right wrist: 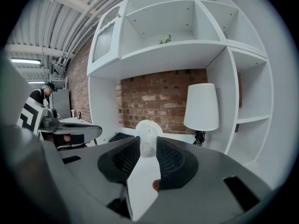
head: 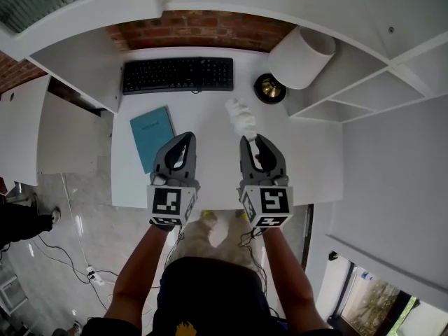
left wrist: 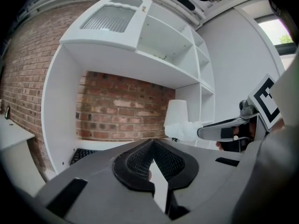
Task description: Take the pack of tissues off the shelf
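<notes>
Head view, right gripper (head: pixel 252 140): your grey moulded jaws are clamped on the pack of tissues (head: pixel 240 115), a white, crinkled soft wrap jutting toward frame centre, seen against the smooth white desk (head: pixel 308 159).
Head view, left gripper (head: pixel 187 140): jaws pressed together, nothing between them, lower centre-left.
Head view, surroundings: flat black keyboard (head: pixel 178 74) at top centre; thin teal booklet (head: pixel 152 135) left of centre; tapered white lampshade (head: pixel 302 56) at upper right.
Left gripper view, jaws: your mesh-textured black pads meet at their tips; at centre right the right gripper holds the pack before a rough red brick wall (left wrist: pixel 121 108).
Right gripper view, jaws: the mesh pads pinch the pack's rounded, glossy end at frame centre; a boxy white shelf unit (right wrist: pixel 187 50) fills the top.
</notes>
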Motion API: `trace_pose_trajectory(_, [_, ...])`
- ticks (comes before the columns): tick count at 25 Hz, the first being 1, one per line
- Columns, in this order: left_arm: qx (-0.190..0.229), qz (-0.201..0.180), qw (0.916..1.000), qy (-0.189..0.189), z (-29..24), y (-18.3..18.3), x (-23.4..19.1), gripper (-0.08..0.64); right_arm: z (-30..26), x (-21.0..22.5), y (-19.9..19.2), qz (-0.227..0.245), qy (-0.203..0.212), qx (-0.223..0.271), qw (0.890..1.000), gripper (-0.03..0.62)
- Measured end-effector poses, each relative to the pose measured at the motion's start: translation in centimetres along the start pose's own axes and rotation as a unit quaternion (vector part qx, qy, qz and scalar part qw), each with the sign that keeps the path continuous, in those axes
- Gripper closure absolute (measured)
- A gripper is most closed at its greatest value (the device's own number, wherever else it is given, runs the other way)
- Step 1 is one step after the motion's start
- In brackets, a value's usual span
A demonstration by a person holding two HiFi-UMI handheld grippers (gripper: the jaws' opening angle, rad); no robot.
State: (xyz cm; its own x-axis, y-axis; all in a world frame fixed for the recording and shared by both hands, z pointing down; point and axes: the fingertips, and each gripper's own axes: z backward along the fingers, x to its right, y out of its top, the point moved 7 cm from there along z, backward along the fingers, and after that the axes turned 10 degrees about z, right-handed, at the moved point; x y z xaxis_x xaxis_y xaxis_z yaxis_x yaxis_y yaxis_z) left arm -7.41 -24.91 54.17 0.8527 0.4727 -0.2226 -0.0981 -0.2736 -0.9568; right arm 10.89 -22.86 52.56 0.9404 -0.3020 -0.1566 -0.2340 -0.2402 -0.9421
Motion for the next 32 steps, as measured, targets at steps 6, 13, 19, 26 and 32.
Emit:
trace_pose_trajectory(6, [-0.022, 0.000, 0.9998, 0.001, 0.0, -1.7, -0.3, 0.546, -0.4, -0.7, -2.6, -0.010, 0.003, -0.022, 1.000, 0.486])
trace_pose_trajectory(13, [-0.042, 0.004, 0.9991, 0.003, -0.5, -4.2, -0.3, 0.546, -1.1, -1.1, -5.3, -0.023, 0.010, -0.044, 0.999, 0.488])
trace_pose_trajectory(19, [-0.068, 0.006, 0.9976, 0.003, -0.6, -6.5, -0.4, 0.546, -1.9, -1.6, -7.2, -0.031, 0.015, -0.059, 0.998, 0.487])
trace_pose_trajectory(26, [-0.086, 0.008, 0.9962, 0.012, -0.9, -8.3, -0.6, 0.546, -2.2, -2.2, -9.9, -0.049, 0.022, -0.080, 0.995, 0.488])
trace_pose_trajectory(32, [-0.100, 0.014, 0.9949, 0.012, -1.2, -10.3, -0.6, 0.546, -2.4, -2.6, -12.1, -0.051, 0.026, -0.100, 0.993, 0.488])
